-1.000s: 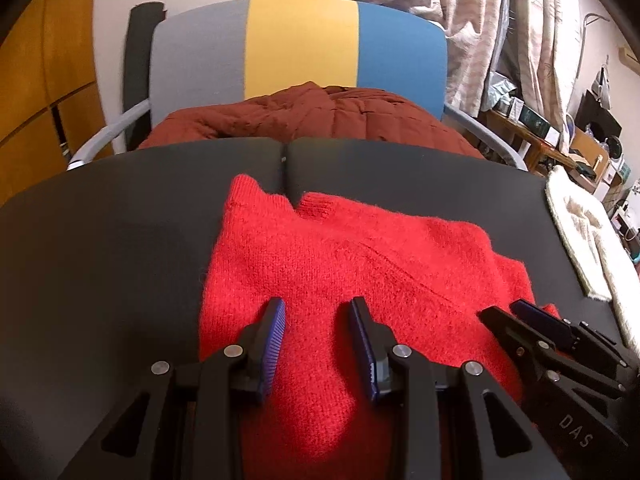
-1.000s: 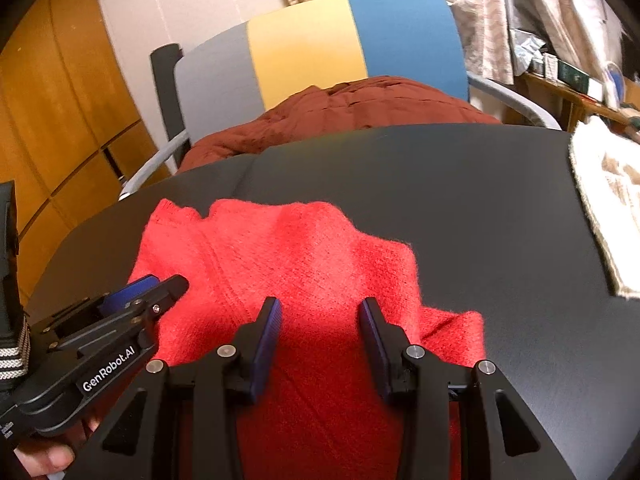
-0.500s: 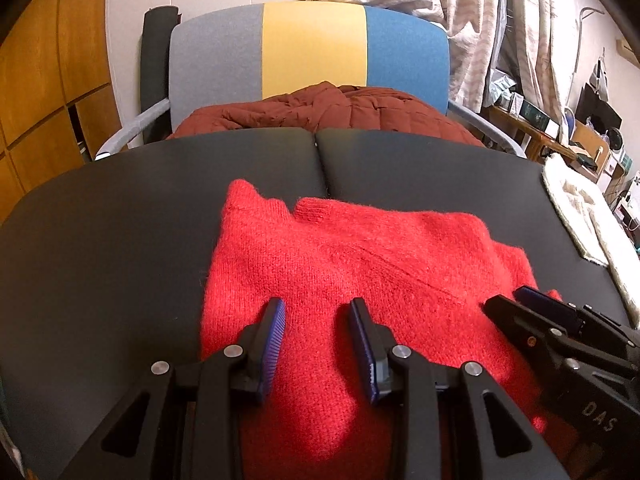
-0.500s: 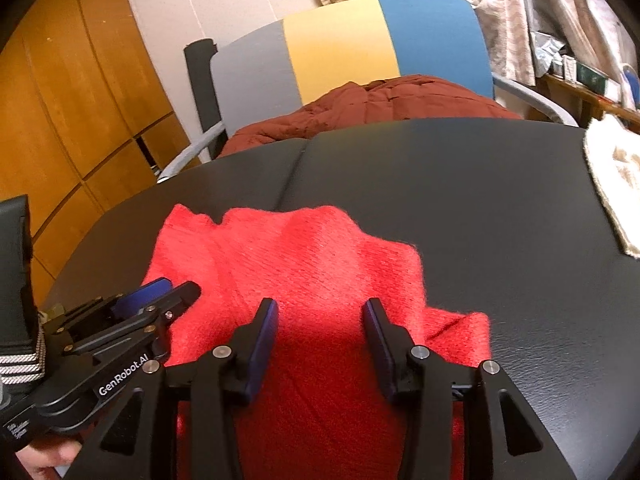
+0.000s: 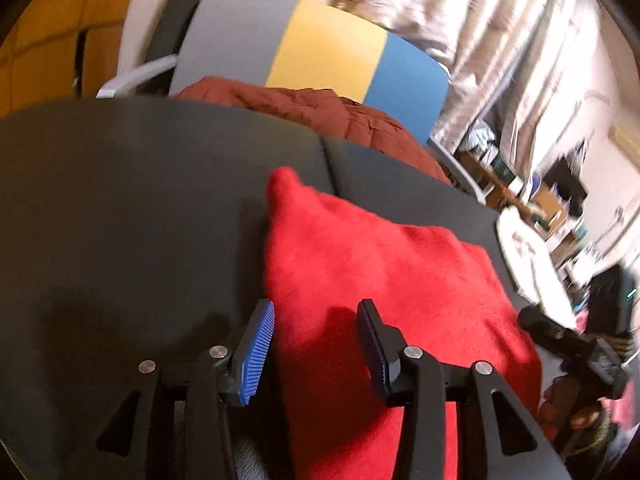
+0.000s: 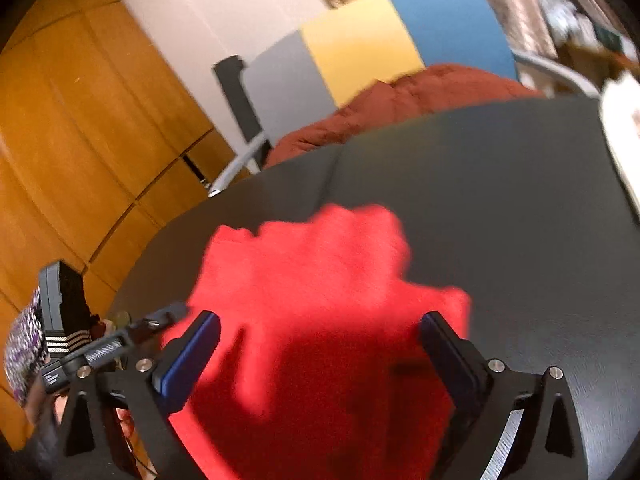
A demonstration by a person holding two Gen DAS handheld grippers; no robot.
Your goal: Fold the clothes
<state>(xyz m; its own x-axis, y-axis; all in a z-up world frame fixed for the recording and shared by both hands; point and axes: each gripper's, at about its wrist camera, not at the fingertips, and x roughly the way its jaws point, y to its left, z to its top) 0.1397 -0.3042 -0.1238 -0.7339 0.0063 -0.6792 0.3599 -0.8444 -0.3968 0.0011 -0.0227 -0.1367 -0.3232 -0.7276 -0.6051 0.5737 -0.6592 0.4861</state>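
Red sweater (image 5: pixel 380 280) looks folded compact on black table (image 5: pixel 140 200); left gripper (image 5: pixel 316 344) and right gripper (image 6: pixel 320 356) both spread, gripping nothing.

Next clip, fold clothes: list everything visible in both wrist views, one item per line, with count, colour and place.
sweater: 1, red, on the table, in front of both grippers
table: 1, black, centre seam
chair: 1, grey-yellow-blue back, behind the table
jacket: 1, rust-brown, on the chair
cloth: 1, cream, table's right edge
curtain: pale, behind the chair
cabinet: wooden, left
left hand-held gripper: open, at the sweater's left edge
right hand-held gripper: open wide, over the sweater
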